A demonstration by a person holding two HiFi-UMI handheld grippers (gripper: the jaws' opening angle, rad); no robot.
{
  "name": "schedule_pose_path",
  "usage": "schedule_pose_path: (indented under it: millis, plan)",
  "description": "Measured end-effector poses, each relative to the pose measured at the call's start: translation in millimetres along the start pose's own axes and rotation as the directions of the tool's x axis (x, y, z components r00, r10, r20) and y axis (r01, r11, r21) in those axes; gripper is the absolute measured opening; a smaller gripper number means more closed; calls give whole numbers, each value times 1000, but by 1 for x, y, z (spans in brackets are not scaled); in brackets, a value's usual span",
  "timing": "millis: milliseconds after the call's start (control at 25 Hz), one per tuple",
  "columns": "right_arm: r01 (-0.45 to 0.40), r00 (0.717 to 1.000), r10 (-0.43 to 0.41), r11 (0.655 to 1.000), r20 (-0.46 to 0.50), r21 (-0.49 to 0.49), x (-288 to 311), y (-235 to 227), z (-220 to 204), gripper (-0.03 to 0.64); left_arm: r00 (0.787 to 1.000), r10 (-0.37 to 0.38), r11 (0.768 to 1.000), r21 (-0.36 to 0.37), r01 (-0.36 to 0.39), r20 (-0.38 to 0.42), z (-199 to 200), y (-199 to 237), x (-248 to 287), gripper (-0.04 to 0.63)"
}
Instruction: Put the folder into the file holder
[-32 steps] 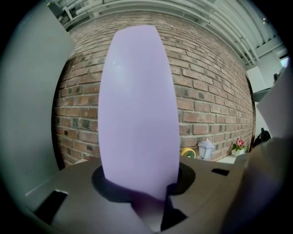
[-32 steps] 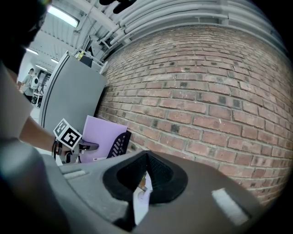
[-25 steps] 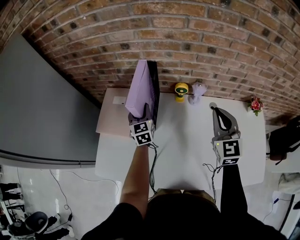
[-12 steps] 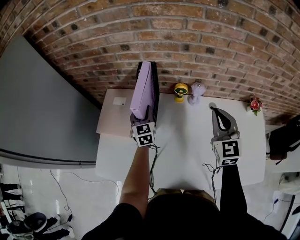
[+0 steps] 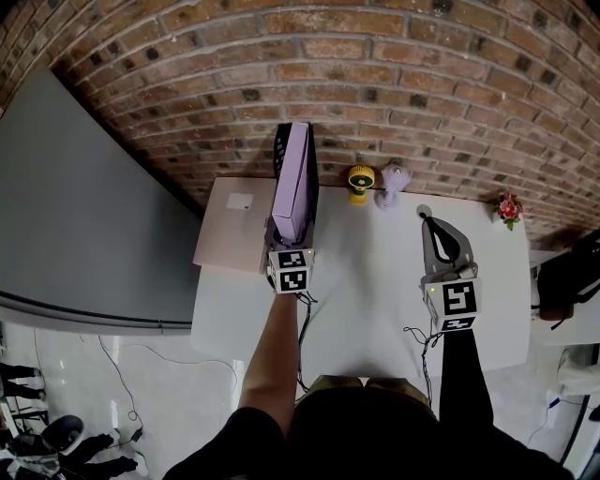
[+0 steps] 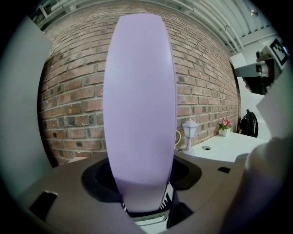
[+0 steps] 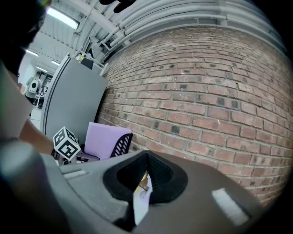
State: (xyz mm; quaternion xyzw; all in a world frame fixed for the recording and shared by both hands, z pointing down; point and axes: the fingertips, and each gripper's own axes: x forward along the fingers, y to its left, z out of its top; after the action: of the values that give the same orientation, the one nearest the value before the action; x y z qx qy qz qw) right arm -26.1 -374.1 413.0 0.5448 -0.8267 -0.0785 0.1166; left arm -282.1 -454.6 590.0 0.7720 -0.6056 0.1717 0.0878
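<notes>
Just opened left gripper (image 5: 289,242) around folder (image 5: 293,173), apparently seated upright in file holder (image 5: 312,206); noted right gripper (image 5: 431,225) closed, idle.

Lab or studio-type workspace: bare brick wall (image 5: 375,84), white table (image 5: 375,300), grey partition panel (image 5: 84,216), glossy pale floor (image 5: 66,370) with loose cables (image 5: 120,380), exposed ceiling pipes (image 7: 183,13), strip light (image 7: 62,17).

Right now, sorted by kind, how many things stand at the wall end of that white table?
Purple folder: 1
Black file holder: 1
Small ornaments: 3 (yellow toy, white lantern, potted flower)
Total: 5
</notes>
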Motion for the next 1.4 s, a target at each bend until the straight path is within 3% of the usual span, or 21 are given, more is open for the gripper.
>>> schedule_pose_path:
  millis: [200, 560, 1080, 1400]
  plan:
    - [-3, 1000, 3, 1000, -2, -3, -4, 1, -1, 0, 1000, -11, 1000, -12, 11, -11, -4, -3, -1, 295]
    - [-18, 1000, 18, 1000, 25, -2, -20, 3, 6, 0, 1000, 11, 1000, -6, -12, -11, -3, -5, -22, 298]
    - [-96, 991, 94, 995, 97, 18, -62, -3, 14, 0, 994, 110, 993, 31, -110, -10, 1, -26, -88, 298]
    - [-145, 980, 135, 987, 146, 63, -97, -12, 11, 0, 987, 155, 988, 21, -156, 50, 21, -60, -141, 298]
